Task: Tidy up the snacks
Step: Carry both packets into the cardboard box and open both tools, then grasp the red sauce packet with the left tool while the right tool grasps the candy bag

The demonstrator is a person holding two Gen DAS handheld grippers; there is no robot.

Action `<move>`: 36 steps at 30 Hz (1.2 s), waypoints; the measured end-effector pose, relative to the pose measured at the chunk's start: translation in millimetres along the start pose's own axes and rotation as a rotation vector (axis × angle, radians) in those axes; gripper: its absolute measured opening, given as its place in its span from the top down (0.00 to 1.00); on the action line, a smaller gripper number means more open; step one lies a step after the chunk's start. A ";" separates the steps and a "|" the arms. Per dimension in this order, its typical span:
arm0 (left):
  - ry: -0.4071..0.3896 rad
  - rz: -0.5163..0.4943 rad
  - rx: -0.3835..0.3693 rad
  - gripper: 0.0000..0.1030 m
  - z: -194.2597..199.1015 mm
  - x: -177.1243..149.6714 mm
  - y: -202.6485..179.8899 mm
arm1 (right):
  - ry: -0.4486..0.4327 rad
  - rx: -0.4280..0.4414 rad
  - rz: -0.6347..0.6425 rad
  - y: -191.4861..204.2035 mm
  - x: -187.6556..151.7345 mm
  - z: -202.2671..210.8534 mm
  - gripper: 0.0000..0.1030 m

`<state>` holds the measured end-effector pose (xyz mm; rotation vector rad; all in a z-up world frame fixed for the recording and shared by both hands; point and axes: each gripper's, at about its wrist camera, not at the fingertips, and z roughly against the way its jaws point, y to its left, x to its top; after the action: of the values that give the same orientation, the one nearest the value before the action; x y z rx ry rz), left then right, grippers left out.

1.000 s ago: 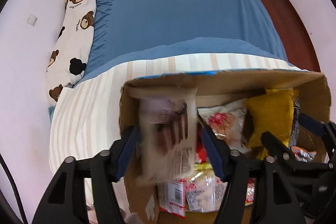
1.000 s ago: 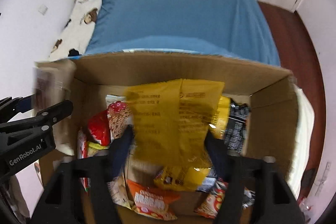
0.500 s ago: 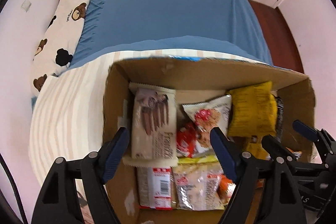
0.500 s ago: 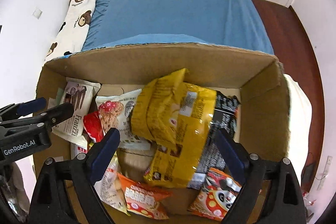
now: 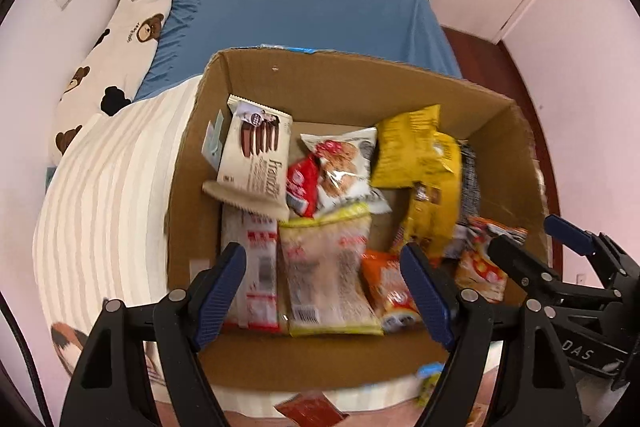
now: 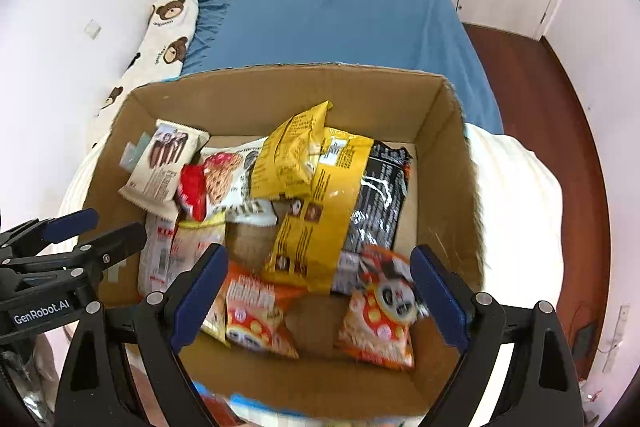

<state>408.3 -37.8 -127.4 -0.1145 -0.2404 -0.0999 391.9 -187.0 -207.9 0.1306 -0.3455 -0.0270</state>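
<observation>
Left wrist view: left gripper [image 5: 324, 291] above cardboard box [image 5: 352, 83] on bed [image 5: 312, 11], jaws spread, nothing between. Wafer packet [image 5: 256, 155] lies at box's far left; yellow bag [image 5: 420, 163] toward right.

Right wrist view: right gripper [image 6: 316, 291] spread, empty, over same box; yellow bag mid-box on black packet [image 6: 380, 195].

A blue-sheeted bed [image 5: 304, 11] carries a cardboard box [image 5: 340, 83] — plus a bear-print pillow [image 5: 120, 39] alongside.

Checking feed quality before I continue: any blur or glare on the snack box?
Left wrist: near packets and cardboard box front smeared, cream wafer pack sharp. Right wrist: orange packets blurred, glare on black packet. Both: fisheye bending.
</observation>
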 end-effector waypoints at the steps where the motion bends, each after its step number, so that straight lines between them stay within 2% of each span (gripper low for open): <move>1: -0.017 -0.004 0.002 0.24 6.9 -6.1 -2.7 | -0.013 -0.002 0.006 -0.6 -6.1 8.5 0.08; 12: -0.201 -0.039 0.025 0.24 85.0 -73.2 -24.8 | -0.151 0.001 0.012 -9.1 -71.3 90.8 0.09; 20: -0.228 -0.050 0.011 0.24 114.2 -118.8 -33.7 | -0.206 0.047 -0.030 -18.5 -121.4 134.0 0.09; 23: -0.188 -0.039 0.008 0.24 104.1 -143.8 -31.7 | -0.179 0.062 -0.056 -27.5 -142.9 131.2 0.08; 26: -0.109 -0.017 0.014 0.24 76.5 -167.0 -26.6 | -0.100 0.073 -0.117 -47.6 -169.8 110.3 0.08; 29: -0.002 0.030 0.041 0.24 34.9 -189.0 -14.2 | 0.013 0.110 -0.238 -78.4 -199.0 77.3 0.08; 33: 0.121 0.164 0.049 0.24 -19.1 -211.2 11.6 | 0.187 0.240 -0.496 -116.2 -242.8 15.5 0.08; 36: 0.196 0.238 0.038 0.24 -49.3 -221.4 25.3 | 0.249 0.313 -0.673 -132.3 -264.8 -21.7 0.08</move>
<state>208.7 -0.2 -231.2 -0.0942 -0.0316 0.1303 149.6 -302.6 -334.7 0.5516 -0.0413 -0.6192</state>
